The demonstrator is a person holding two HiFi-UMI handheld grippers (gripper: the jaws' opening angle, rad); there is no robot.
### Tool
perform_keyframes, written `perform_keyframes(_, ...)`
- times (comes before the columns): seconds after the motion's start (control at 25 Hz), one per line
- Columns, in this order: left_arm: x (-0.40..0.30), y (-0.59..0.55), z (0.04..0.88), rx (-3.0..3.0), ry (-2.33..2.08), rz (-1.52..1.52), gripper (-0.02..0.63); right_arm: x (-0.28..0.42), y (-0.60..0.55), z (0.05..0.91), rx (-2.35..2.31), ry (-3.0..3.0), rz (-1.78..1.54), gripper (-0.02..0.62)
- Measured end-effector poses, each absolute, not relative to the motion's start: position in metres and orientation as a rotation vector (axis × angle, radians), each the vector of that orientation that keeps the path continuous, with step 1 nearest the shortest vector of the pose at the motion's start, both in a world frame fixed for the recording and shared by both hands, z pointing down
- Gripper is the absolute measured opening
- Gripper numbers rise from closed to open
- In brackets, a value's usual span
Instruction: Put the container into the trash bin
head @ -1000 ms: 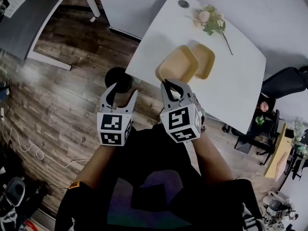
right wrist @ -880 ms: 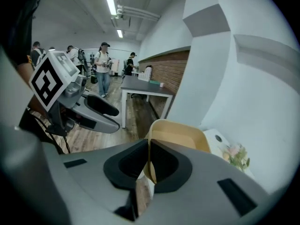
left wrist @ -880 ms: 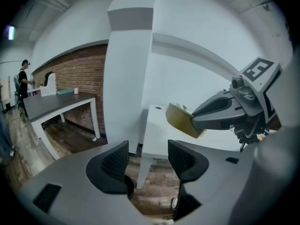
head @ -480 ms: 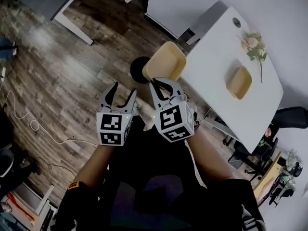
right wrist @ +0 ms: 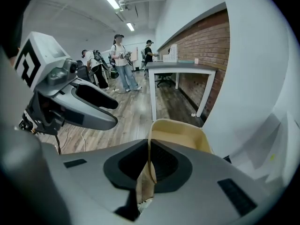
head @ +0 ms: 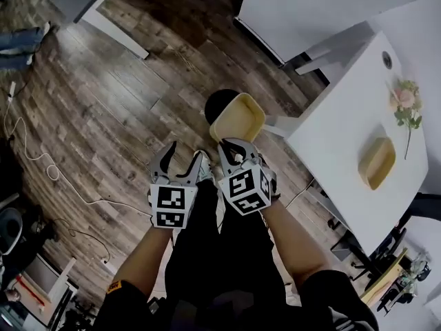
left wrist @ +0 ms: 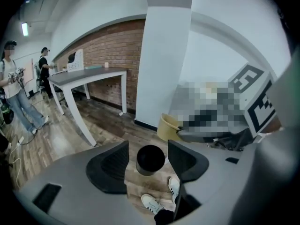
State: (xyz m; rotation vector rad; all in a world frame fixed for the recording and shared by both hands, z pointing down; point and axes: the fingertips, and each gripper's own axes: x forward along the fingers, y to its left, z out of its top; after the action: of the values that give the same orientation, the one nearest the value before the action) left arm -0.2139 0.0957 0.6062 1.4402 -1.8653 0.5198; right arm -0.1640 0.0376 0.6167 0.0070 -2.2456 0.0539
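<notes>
A tan, square container point(head: 238, 117) hangs over the wood floor, its near rim pinched by my right gripper point(head: 231, 144), which is shut on it. In the right gripper view the container wall point(right wrist: 181, 134) stands upright between the pads of the right gripper point(right wrist: 150, 148). A round black trash bin point(head: 218, 103) stands on the floor just beyond, partly hidden by the container. My left gripper point(head: 185, 153) is open and empty to the left. In its own view the left gripper point(left wrist: 148, 147) frames the bin point(left wrist: 150, 159), with the container point(left wrist: 169, 127) behind.
A white table point(head: 344, 116) at the right bears a second tan container point(head: 377, 162) and a flower sprig point(head: 405, 103). A white panel and desk legs stand behind the bin. A cable point(head: 41, 164) trails on the floor at the left. My shoes point(left wrist: 153, 203) are below the bin. People point(right wrist: 121, 62) stand far off.
The container has come off the table in my right gripper and now hangs low by the black bin. Both grippers have moved down and away from the table.
</notes>
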Motion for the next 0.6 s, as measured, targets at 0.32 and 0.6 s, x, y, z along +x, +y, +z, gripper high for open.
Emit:
perform_keyframes(0.32,-0.223,0.077,0.715,1.385,-1.825,0.499,0.247,-0.174,0.016,0.751,-0.054,-2.187,0.096,0.034)
perform_keyframes(0.6,-0.229,0.078,0.806,1.314,-1.78,0.495,0.247,-0.175,0.009,0.846,-0.072,-2.112,0.143,0.034)
